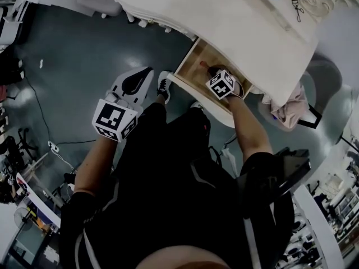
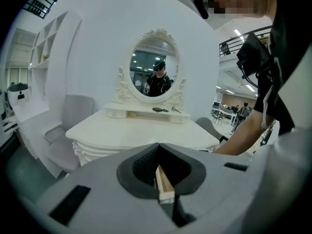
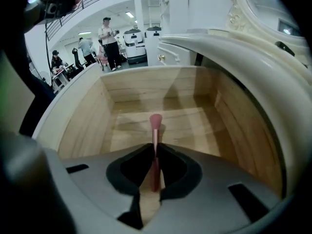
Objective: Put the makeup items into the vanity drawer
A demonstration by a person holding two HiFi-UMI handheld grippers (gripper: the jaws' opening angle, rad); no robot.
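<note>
Lowering needs care: right gripper (image 3: 155, 147) pinches pink brush (image 3: 155, 121) inside drawer (image 3: 83, 126). Get tip nr wood floor before opening, w/o dropping. Left gripper (image 2: 158, 146) closed, empty.

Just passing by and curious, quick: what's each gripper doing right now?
Left gripper: closed, holding nothing.
Right gripper: closed on a pink makeup brush, in the open drawer.
</note>
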